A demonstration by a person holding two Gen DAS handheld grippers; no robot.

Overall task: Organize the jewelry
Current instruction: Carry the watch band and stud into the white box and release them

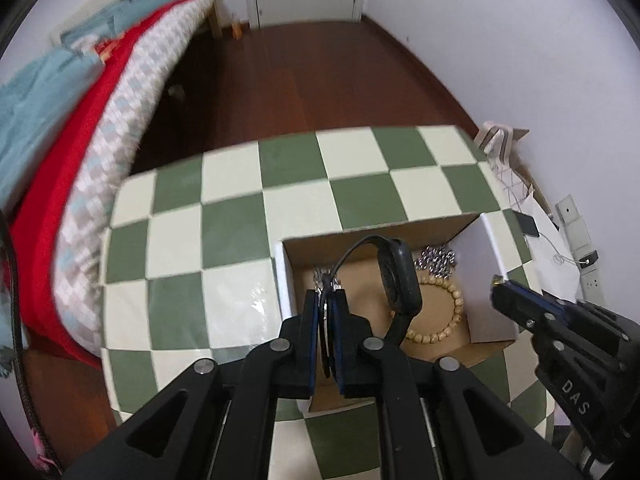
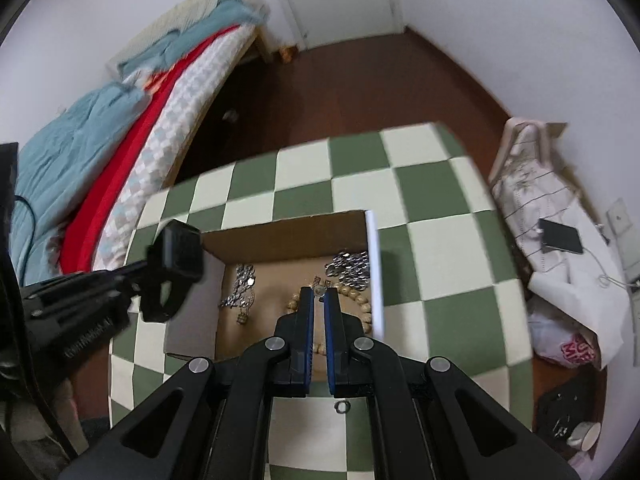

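Watch held over the box on the checkered desk point(image 1: 240, 216).
The left gripper point(image 1: 329, 300) pinches the strap of a black watch point(image 1: 396, 280) above the box point(image 1: 472, 224); the right gripper point(image 2: 319, 294), nearly closed, grips a small ring point(image 2: 319, 290). Beyond lie a bead bracelet point(image 1: 448, 312) and silver beads point(image 1: 436, 262).

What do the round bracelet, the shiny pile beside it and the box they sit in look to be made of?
Bead bracelet: probably wood, tan, matte round beads. Shiny pile: likely metal, silvery and glinting; exact type unclear. Box: cardboard, brown inside with raw cut edges, white outside.
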